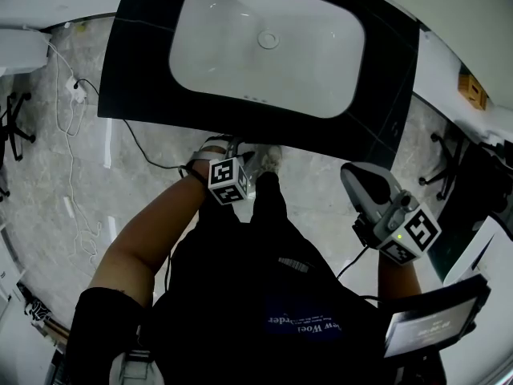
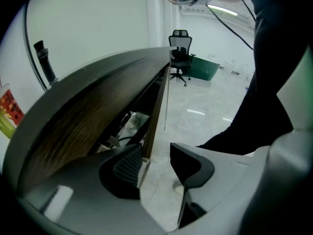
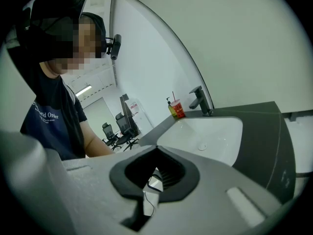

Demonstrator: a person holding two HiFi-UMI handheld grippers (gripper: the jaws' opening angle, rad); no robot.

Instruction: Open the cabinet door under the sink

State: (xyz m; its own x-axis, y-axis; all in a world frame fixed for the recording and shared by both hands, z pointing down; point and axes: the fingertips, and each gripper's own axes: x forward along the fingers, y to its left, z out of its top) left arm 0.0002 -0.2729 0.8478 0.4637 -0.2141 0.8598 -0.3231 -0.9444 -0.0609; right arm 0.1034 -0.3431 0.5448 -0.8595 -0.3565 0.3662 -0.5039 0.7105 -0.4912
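Cabinet door (image 2: 155, 102) under the sink (image 3: 205, 138) is already standing ajar. Its free edge is sitting between the jaws of the left gripper (image 2: 156, 166), close against one pad and clear of the other. The jaws are standing apart, not pinching yet. We're reading this as the grasp step. Next we're needing to close on that edge, then swing it outward along the hinge arc without slipping off. Left arm is reaching down below the counter (image 1: 144, 62) front, gripper pointing steeply downward. Right gripper (image 3: 156, 153) is idling empty with jaws pressed together, aiming across the sink.
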